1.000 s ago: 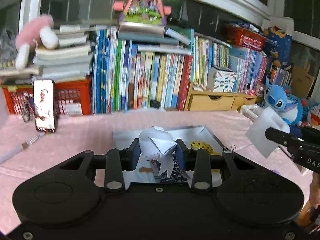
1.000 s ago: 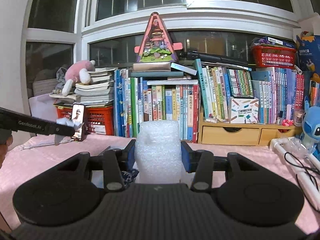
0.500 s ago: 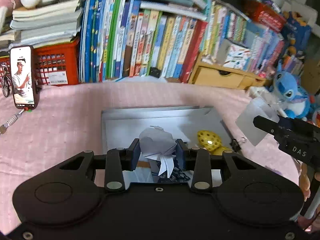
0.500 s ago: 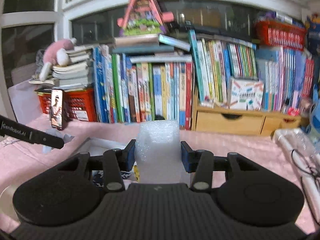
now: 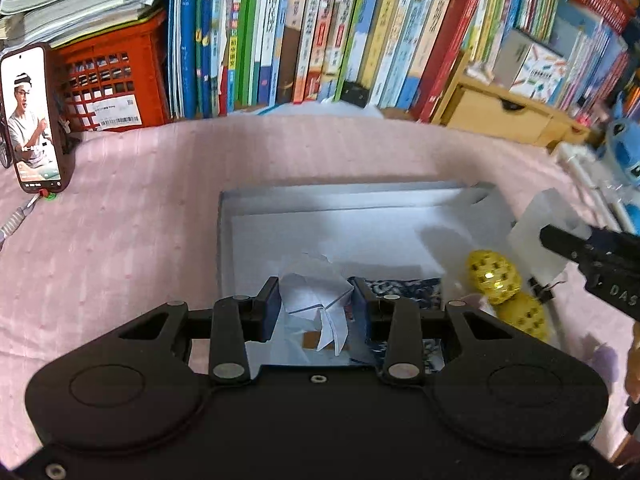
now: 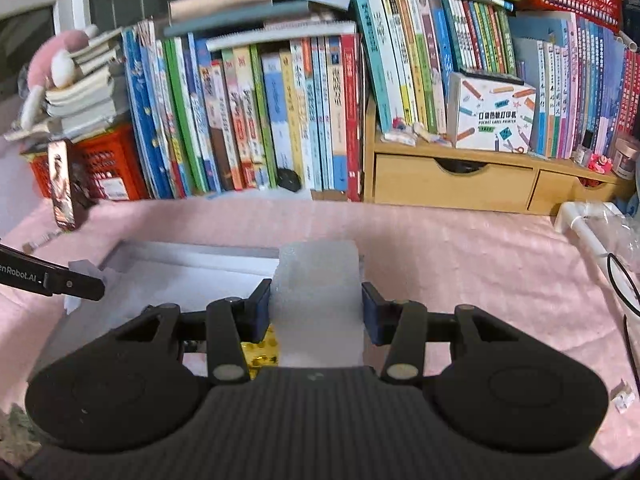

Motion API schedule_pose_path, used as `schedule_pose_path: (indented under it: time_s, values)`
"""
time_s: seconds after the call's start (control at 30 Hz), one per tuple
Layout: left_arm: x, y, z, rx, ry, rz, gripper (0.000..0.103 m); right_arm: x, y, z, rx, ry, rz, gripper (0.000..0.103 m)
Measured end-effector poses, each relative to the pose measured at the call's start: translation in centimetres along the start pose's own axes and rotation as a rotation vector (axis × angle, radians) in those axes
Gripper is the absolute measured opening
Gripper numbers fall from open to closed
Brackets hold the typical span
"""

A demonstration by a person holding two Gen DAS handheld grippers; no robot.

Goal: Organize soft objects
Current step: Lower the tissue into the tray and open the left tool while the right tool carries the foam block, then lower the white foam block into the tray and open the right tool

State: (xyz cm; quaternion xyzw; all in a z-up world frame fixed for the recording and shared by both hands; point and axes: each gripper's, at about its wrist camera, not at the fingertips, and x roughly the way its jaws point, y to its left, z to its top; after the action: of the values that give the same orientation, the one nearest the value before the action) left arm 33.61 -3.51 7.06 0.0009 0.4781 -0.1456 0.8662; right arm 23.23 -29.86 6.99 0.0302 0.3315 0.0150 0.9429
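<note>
My left gripper (image 5: pixel 315 300) is shut on a crumpled white paper wad (image 5: pixel 314 288) and hangs over the near part of a shallow white box (image 5: pixel 344 200) on the pink cloth. Inside that box lie a blue patterned cloth (image 5: pixel 404 286) and two yellow dotted balls (image 5: pixel 494 276). My right gripper (image 6: pixel 316 310) is shut on a white bubble-wrap roll (image 6: pixel 318 280), held over the box's right edge (image 6: pixel 188 254). Seen from the left wrist, the right gripper's finger (image 5: pixel 592 256) and the roll (image 5: pixel 540 228) come in from the right. In the right wrist view the left gripper's finger (image 6: pixel 60 280) enters from the left.
A wall of upright books (image 5: pixel 320 32) and a red crate (image 5: pixel 108 80) line the back. A phone (image 5: pixel 34 120) stands at the left on the cloth. A wooden drawer unit (image 6: pixel 452 180) and a white pipe (image 6: pixel 584 228) sit at the right, with a blue plush toy (image 5: pixel 624 152).
Both grippers have tipped downward and moved forward over the box while keeping their grips. The box now fills more of each view and the window is out of sight.
</note>
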Motion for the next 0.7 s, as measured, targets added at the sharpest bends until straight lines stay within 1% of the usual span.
schedule_pose_path:
  time_s: [0.23, 0.7]
  values:
    - [1.7, 0.3, -0.4, 0.016, 0.042, 0.021, 0.036, 1.2, 0.5, -0.4, -0.043, 0.030, -0.005, 0.051]
    - [2.6, 0.9, -0.6, 0.016, 0.082, 0.027, 0.036, 1.5, 1.0, -0.3, -0.069, 0.042, 0.017, 0.050]
